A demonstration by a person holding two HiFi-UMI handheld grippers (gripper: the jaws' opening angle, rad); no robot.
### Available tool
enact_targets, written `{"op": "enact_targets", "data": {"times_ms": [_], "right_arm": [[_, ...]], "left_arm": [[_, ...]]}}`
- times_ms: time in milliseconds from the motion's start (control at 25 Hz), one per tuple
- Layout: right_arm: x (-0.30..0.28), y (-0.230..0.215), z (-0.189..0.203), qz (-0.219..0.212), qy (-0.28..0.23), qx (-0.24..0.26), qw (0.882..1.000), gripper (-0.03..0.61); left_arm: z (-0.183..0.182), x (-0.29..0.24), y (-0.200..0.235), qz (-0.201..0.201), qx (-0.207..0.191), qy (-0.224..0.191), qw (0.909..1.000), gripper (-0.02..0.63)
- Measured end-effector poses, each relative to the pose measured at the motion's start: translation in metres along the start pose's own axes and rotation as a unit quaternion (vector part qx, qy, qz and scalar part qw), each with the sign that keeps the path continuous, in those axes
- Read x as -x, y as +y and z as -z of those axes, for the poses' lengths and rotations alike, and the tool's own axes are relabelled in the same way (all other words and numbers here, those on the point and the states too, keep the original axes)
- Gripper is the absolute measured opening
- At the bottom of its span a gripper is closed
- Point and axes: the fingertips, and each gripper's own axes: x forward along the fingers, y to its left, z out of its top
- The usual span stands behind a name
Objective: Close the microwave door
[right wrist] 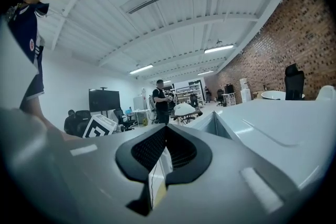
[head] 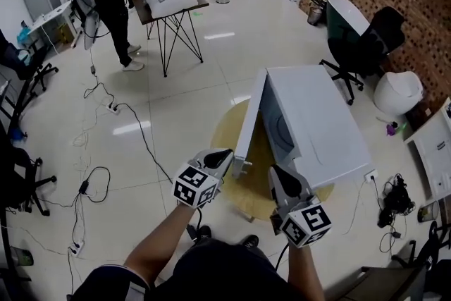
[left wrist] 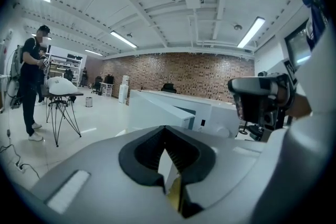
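Door (head: 251, 116) open; left gripper (head: 223, 155) and right gripper (head: 280, 174) closed tight, empty.
Likely stiff, light panel: push its free edge, two o'clock of left gripper.

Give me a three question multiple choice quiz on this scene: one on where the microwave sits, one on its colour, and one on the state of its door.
1. Where does the microwave stand?
A. on the floor
B. on a round wooden table
C. on an office chair

2. What colour is the microwave?
A. black
B. red
C. white

3. How is the microwave door?
A. open
B. shut
C. taken off

Answers:
1 B: in the head view the wooden disc shows under and around its base.
2 C: its top and sides are plain white.
3 A: the door angles out from the body, with a gap at its near edge.
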Motion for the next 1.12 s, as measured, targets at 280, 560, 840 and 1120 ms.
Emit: {"op": "enact_targets", "data": {"times_ms": [280,560,840,1120], "right_arm": [[0.032,-0.016,-0.004,0.006,-0.016,-0.013,1.000,0.002],[0.053,-0.028,-0.009,0.011,-0.021,-0.002,1.000,0.002],[0.075,-0.050,-0.013,0.031,-0.024,0.001,0.999,0.002],[0.091,-0.069,-0.010,0.042,-0.024,0.001,0.999,0.002]], "left_arm": [[-0.005,-0.032,-0.037,0.025,-0.013,0.002,0.9996,0.011],[-0.018,-0.071,-0.066,0.038,-0.019,-0.002,0.9991,0.011],[-0.019,-0.102,-0.085,0.044,-0.020,0.004,0.9988,0.011],[-0.013,-0.109,-0.083,0.027,-0.017,0.011,0.9994,0.011]]}}
